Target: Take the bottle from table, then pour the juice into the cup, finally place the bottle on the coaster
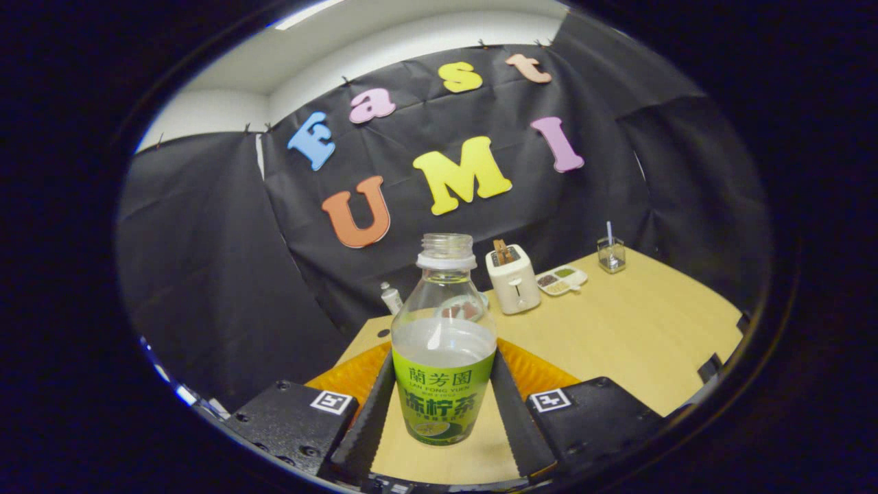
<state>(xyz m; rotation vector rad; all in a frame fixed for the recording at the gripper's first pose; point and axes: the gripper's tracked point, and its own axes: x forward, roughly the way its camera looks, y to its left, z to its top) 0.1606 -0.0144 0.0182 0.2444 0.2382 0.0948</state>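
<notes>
An uncapped bottle (444, 357) stands upright, clamped between the gripper (442, 394) jaws above an orange coaster (535, 370) near the counter (638, 329) front edge.

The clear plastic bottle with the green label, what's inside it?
The clear plastic bottle with the green label, uncapped and clamped in the gripper, holds a pale cloudy liquid reaching just above the label. The label hides the lower part.
</notes>
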